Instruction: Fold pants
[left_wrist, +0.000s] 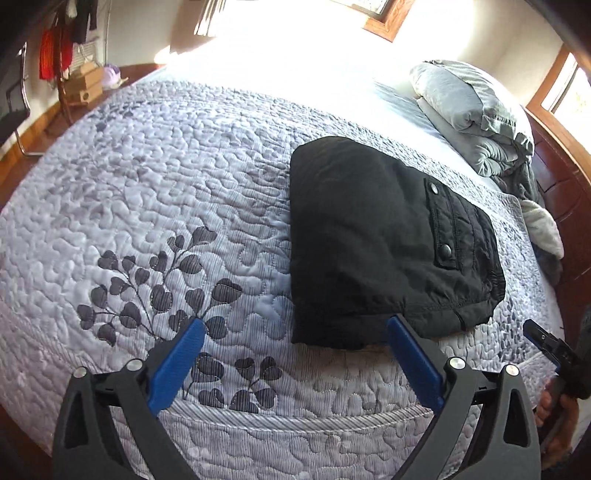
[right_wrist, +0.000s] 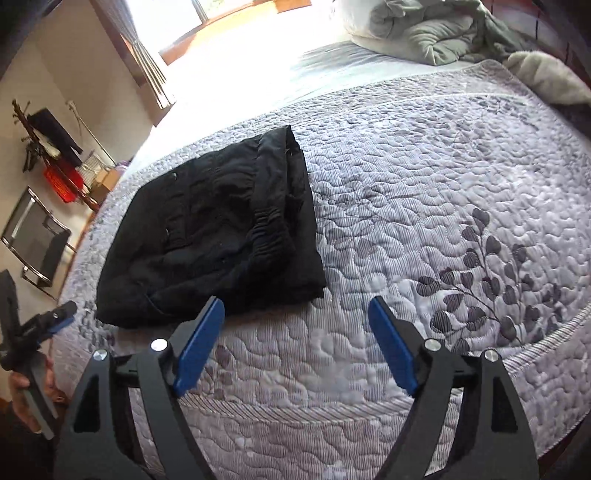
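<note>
Pants (left_wrist: 373, 240) lie folded on the bed (left_wrist: 184, 184); I see my left gripper (left_wrist: 295, 328) and right gripper (right_wrist: 297, 306) with jaws spread wide, holding nothing.

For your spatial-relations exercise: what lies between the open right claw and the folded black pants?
Nothing but bare quilted bedspread. In the right wrist view, the open right claw hangs near the pants, its blue fingertips not touching them.
</note>
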